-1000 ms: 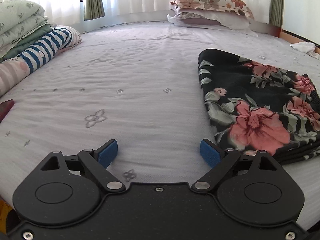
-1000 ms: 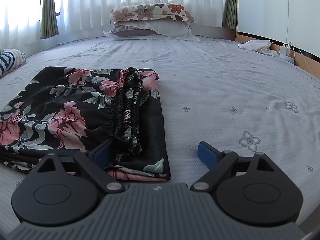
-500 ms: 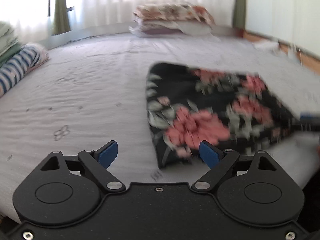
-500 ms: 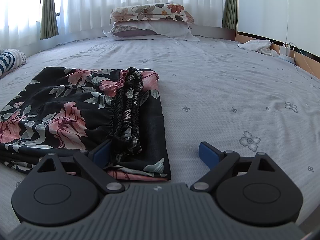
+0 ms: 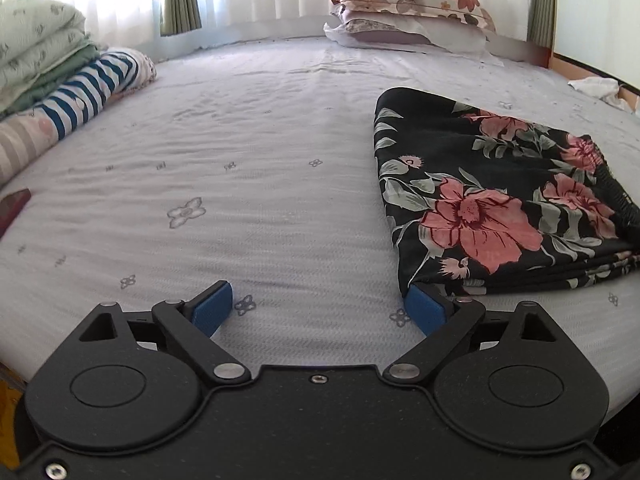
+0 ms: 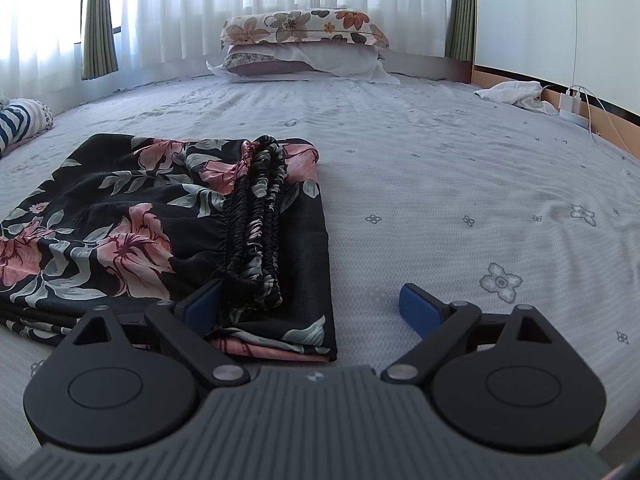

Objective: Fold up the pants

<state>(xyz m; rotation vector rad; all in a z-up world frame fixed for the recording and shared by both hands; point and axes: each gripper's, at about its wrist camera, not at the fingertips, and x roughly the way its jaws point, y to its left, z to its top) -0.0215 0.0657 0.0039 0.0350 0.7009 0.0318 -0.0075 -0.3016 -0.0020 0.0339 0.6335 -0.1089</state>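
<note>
The black pants with pink flowers (image 5: 492, 196) lie folded in a flat stack on the bed, at the right in the left wrist view. In the right wrist view the pants (image 6: 160, 224) lie at the left, with the gathered elastic waistband (image 6: 256, 216) on top. My left gripper (image 5: 318, 308) is open and empty, its right fingertip close to the stack's near corner. My right gripper (image 6: 310, 306) is open and empty, spanning the stack's near right corner just above it.
The bed sheet (image 5: 248, 168) is pale lilac with small flower prints. Stacked pillows (image 6: 304, 44) lie at the headboard. Folded bedding and a striped roll (image 5: 72, 88) lie at the left. White cloth (image 6: 516, 94) and a charger with cables (image 6: 576, 106) are at the right edge.
The left gripper swung right toward the pants half a second ago, then swung back left to nearly its earlier view. The right gripper has barely moved. The pants lie unchanged.
</note>
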